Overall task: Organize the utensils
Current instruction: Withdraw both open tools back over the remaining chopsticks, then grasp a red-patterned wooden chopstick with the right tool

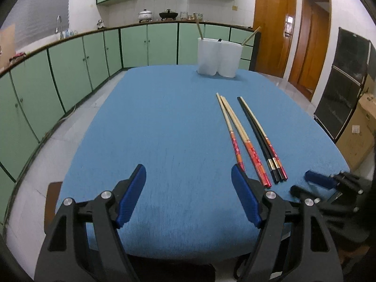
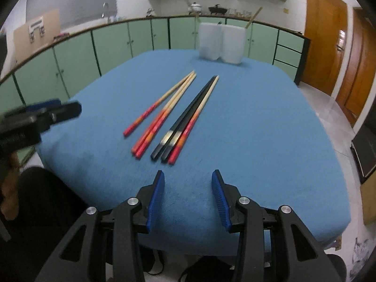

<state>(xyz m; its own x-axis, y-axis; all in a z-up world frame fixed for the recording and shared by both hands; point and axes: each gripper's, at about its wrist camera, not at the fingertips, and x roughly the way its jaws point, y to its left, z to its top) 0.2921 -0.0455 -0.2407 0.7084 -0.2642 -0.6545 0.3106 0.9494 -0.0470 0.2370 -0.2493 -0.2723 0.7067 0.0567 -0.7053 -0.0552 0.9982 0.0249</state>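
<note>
Several chopsticks lie side by side on the blue table (image 1: 152,129). The wooden ones with red handles (image 1: 237,131) (image 2: 162,115) are on the left, the black ones (image 1: 260,141) (image 2: 188,115) on the right with another red-handled one against them. A white two-compartment holder (image 1: 219,57) (image 2: 221,43) stands at the far edge with a chopstick in each compartment. My left gripper (image 1: 189,175) is open and empty, just left of the handle ends. My right gripper (image 2: 187,178) is open and empty, just short of the handle ends; it also shows in the left wrist view (image 1: 312,183).
Green kitchen cabinets (image 1: 82,61) run along the left and back, with a sink and pots on the counter. Wooden doors (image 1: 272,25) and a dark cabinet (image 1: 345,82) stand to the right. A cardboard box (image 1: 357,138) sits by the table's right side.
</note>
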